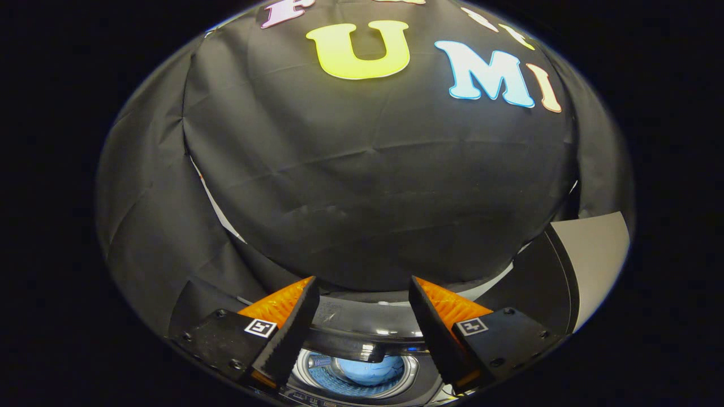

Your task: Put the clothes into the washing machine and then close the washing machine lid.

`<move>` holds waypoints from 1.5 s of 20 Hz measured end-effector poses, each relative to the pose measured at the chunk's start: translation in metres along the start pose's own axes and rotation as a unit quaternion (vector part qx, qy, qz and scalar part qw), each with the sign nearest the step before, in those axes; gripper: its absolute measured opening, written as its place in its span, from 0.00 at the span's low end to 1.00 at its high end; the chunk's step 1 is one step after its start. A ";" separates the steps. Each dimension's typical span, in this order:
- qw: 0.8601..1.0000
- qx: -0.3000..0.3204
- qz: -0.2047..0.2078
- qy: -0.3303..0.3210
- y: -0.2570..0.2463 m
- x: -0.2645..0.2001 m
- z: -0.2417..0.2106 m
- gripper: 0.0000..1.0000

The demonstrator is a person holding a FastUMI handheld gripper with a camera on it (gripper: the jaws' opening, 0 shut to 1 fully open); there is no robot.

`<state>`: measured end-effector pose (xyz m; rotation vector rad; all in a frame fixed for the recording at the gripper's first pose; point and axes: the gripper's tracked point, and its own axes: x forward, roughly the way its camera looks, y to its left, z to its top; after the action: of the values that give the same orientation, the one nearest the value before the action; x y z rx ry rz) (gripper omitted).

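Your gripper (362,316) is spread wide and holds nothing. Below and between the fingers sits the washer (362,333), its drum holding blue clothes (370,370). Its raised lid (557,282) stands to the right, so closing likely means reaching right.

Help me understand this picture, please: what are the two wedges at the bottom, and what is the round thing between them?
The camera rides on a hand-held gripper that a person carries, looking forward along its two fingers; those are the wedges. They stand apart, holding nothing. Below and between them is the washing machine, seen from above, with a blue garment lying in its drum. The raised panel to the right appears to be the open lid. Behind hangs the booth's black cloth wall.
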<state>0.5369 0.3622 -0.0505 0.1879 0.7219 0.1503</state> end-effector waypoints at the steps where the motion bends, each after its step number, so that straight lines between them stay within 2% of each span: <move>1: 1.000 0.000 -0.001 -0.003 0.000 -0.003 -0.002 0.99; 13: 1.000 0.005 0.000 0.003 0.005 -0.031 -0.044 0.99; 18: 1.000 0.019 0.004 0.017 0.012 -0.053 -0.090 0.98; 22: 0.997 0.055 0.012 0.048 0.016 -0.066 -0.139 0.95; 24: 0.998 0.050 0.012 0.048 0.016 -0.075 -0.154 0.95; 27: 0.998 0.026 0.031 0.040 0.016 -0.091 -0.163 0.97; 30: 0.998 0.009 0.069 -0.008 0.008 -0.132 -0.147 0.99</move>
<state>0.3409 0.3605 -0.0723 0.2556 0.6941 0.2741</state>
